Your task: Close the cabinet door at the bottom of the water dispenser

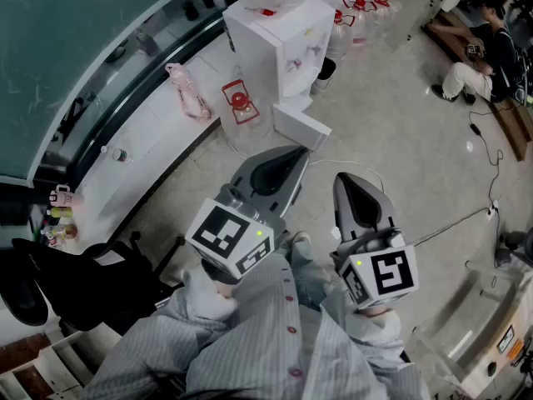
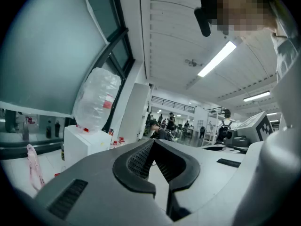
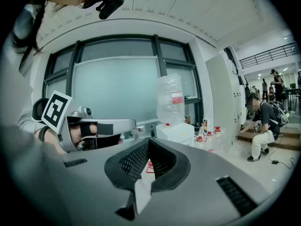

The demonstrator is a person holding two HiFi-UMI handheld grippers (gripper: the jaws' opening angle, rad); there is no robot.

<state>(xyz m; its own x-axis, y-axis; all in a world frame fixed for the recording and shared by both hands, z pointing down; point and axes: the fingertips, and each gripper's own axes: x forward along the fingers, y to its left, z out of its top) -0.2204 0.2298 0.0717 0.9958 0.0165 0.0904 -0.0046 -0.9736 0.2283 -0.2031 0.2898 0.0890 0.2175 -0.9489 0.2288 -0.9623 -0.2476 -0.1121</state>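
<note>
Left gripper (image 1: 287,158) and right gripper (image 1: 345,183): jaws closed, nothing held. The cabinet door (image 1: 301,128) stands open below the water dispenser (image 1: 279,40), well ahead. Caution: an off-centre push may slip off the door edge, leaving it ajar.

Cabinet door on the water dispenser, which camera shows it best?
The head view: the cabinet door stands open at the foot of the water dispenser, seen from above. Both gripper views show only the dispenser's upper part; the door is hidden there.
</note>
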